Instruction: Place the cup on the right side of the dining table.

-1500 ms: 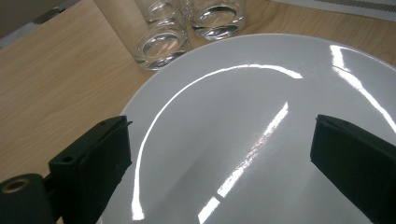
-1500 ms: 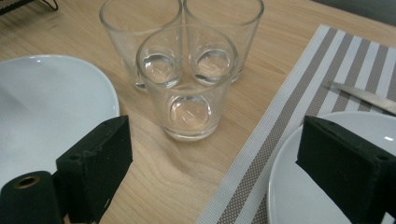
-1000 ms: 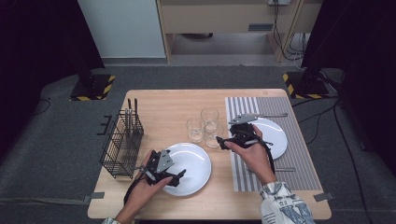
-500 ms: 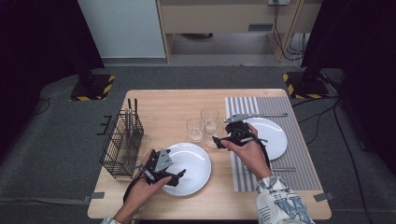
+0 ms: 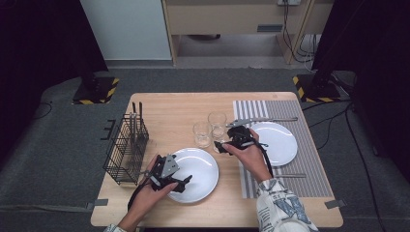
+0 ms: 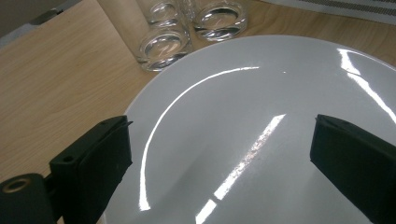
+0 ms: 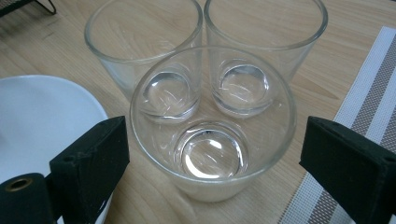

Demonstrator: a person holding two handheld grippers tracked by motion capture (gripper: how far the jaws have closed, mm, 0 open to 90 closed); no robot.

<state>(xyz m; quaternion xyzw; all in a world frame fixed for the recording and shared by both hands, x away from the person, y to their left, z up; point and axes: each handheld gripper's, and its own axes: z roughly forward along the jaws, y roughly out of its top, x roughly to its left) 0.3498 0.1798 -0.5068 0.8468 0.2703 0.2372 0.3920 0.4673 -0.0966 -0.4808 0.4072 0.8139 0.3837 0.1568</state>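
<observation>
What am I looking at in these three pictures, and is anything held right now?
No robot arm here: a person holds a hand tool with two black jaws in each hand. The high view looks down on the table. The other two pictures come from cameras riding on the tools, looking along the jaws.

On the table: a wire rack at the left, a near plate, clear glasses, a striped mat with a second plate, and cutlery along the mat's edges.

The left gripper hangs over the near plate, jaws wide apart, nothing between them. The right gripper is at the glasses; its view shows three, and the nearest glass stands between its open jaws, not yet touched by them. So nothing is held.
</observation>
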